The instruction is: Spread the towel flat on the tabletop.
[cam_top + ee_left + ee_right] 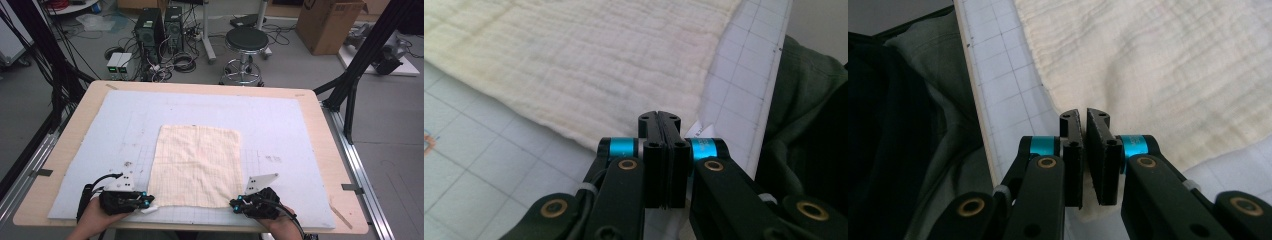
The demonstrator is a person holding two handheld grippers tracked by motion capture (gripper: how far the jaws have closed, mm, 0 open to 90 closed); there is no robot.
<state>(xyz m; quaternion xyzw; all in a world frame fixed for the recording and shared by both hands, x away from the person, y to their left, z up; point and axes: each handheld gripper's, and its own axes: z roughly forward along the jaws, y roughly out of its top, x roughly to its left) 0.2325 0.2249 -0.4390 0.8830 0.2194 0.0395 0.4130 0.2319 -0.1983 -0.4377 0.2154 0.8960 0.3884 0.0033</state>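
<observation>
One cream cloth (196,166) lies flat on the gridded mat (280,130) that covers the table (67,145), its near edge toward the person. At its near left corner sits the left gripper (145,200), jaws pressed together, a white tag (699,131) just beside them. At the near right corner the right gripper (235,203) has its jaws barely apart over the cloth's edge.

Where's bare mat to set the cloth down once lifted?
Bare grid mat lies right of the cloth, left of it, and between its far edge and the table's far rim. Crowded: near edge, with left claw and right claw.
</observation>
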